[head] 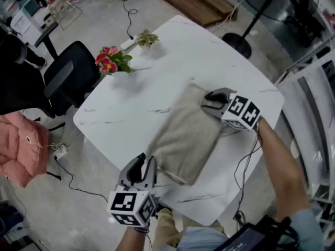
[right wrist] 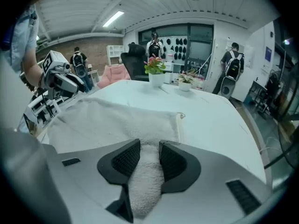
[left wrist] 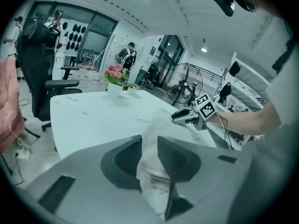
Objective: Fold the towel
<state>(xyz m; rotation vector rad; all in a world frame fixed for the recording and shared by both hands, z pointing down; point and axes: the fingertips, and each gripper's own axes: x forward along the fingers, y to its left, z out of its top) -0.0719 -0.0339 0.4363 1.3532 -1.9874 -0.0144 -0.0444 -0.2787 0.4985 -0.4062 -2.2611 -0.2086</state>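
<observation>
Nearest, the left gripper [head: 145, 163] is clamped on the near left corner of the beige terry towel [head: 186, 135], with several layers bunched between its pads. That towel lies as a thick folded rectangle on the near right part of the white marble-patterned table [head: 157, 61], its near end close to the table's rim. Farther right, the right gripper [head: 208, 102] pinches the towel's far edge, a ridge of pile squeezed between its jaws. Beyond, at the far left rim, stand pink flowers in a white pot [head: 109, 59], with a black office chair [head: 68, 75] beside the table.

The likely trouble is that if the two hands travel unevenly, layers could slip from the left pinch and the fold would skew, or the near end could drag off the rim.
</observation>
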